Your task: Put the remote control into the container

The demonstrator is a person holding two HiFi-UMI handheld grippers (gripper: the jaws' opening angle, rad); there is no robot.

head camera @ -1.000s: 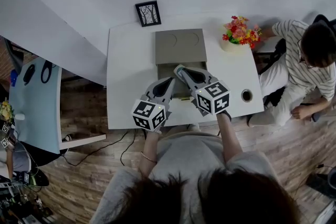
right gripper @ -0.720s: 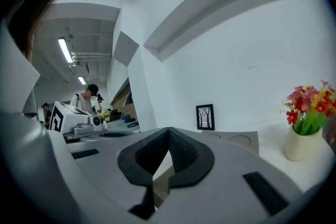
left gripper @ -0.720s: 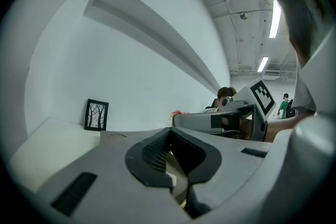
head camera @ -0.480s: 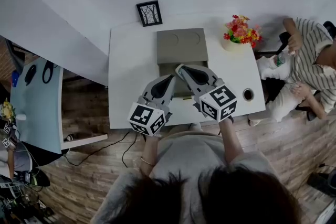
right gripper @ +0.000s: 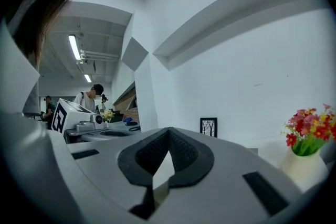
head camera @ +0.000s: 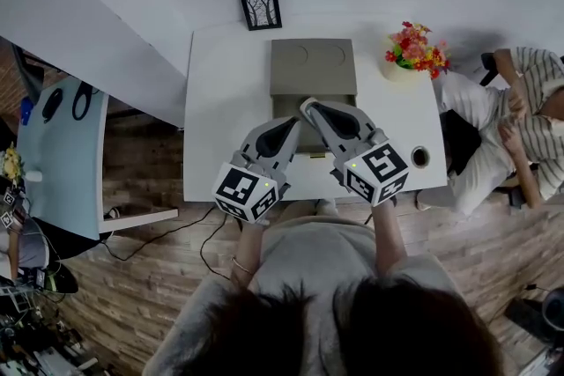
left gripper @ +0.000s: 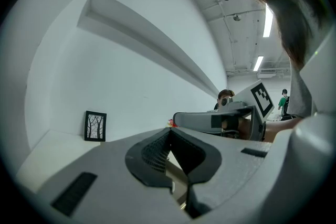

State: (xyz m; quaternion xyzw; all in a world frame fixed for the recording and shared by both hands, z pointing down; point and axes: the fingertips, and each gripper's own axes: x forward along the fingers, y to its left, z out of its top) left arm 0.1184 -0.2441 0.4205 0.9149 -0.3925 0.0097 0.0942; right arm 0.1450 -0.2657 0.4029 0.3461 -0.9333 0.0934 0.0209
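A grey-brown container (head camera: 313, 66) stands at the middle of the white table (head camera: 220, 101), with two round marks on its flat far part. Its darker near part (head camera: 285, 108) is mostly hidden under my grippers. No remote control shows in any view. My left gripper (head camera: 293, 121) hovers over the container's near edge, shut, with nothing between its jaws (left gripper: 169, 131). Just to its right, my right gripper (head camera: 306, 104) is also shut and empty (right gripper: 168, 130). Both point level toward the wall.
A small framed tree picture (head camera: 261, 8) leans at the table's back edge. A vase of red and orange flowers (head camera: 414, 48) stands at the back right, a black round object (head camera: 420, 157) at the front right. A seated person (head camera: 529, 101) is beside the table's right end.
Both grippers have risen toward the head camera and look larger, still side by side over the container. The seated person at the right has shifted.
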